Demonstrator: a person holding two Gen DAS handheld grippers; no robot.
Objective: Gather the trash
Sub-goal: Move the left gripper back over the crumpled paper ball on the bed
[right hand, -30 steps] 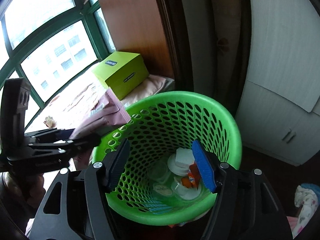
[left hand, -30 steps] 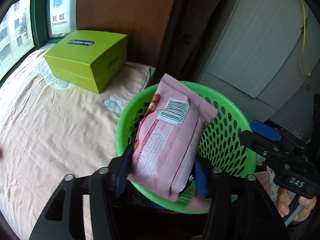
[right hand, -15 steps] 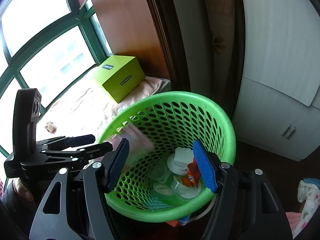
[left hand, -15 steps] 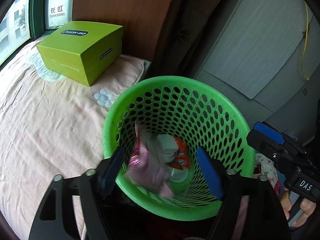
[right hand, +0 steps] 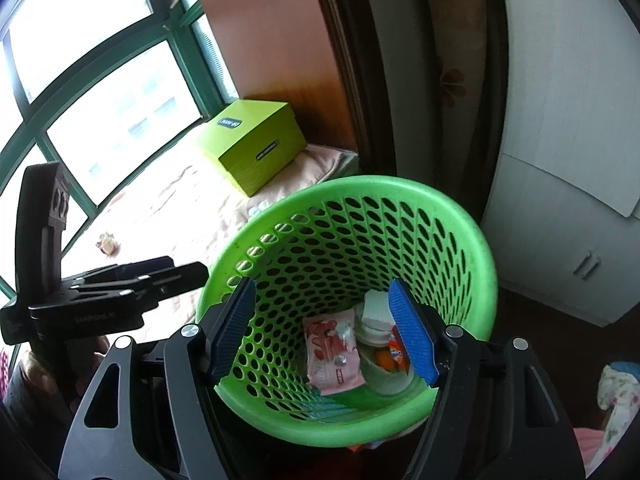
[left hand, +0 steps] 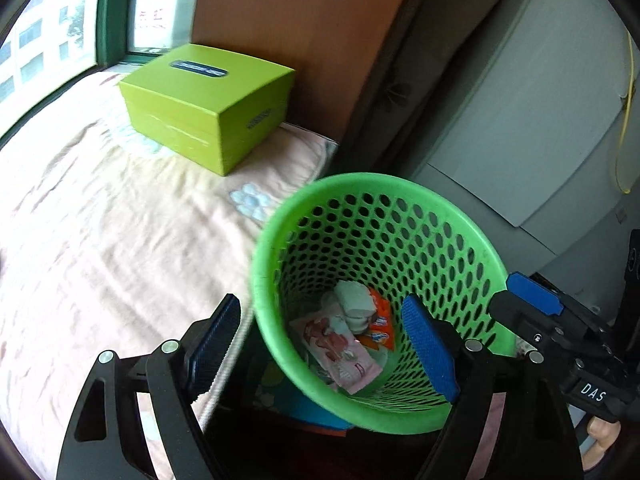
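A pink snack packet (left hand: 340,356) (right hand: 332,352) lies loose at the bottom of the green perforated basket (left hand: 372,182) (right hand: 360,188). It rests beside white cups and an orange wrapper (left hand: 380,324) (right hand: 396,352). My left gripper (left hand: 320,348) is open and empty, and its two blue pads straddle the basket's near-left rim from above. In the right wrist view, the left gripper (right hand: 172,276) shows side-on at the left of the basket. My right gripper (right hand: 323,332) hangs over the basket mouth with its jaws opening and nothing held between them. The right gripper (left hand: 532,300) also shows by the basket's right rim.
A lime-green box (left hand: 208,104) (right hand: 256,144) sits on the pink bedsheet (left hand: 100,240) near the window. A small crumpled scrap (right hand: 108,244) lies on the sheet. White cupboard doors (right hand: 560,160) stand to the right. A person's hand (left hand: 600,432) grips the right tool.
My left gripper opened and let go of the pink packet, which fell to the bottom of the basket. The right jaws have spread a little.
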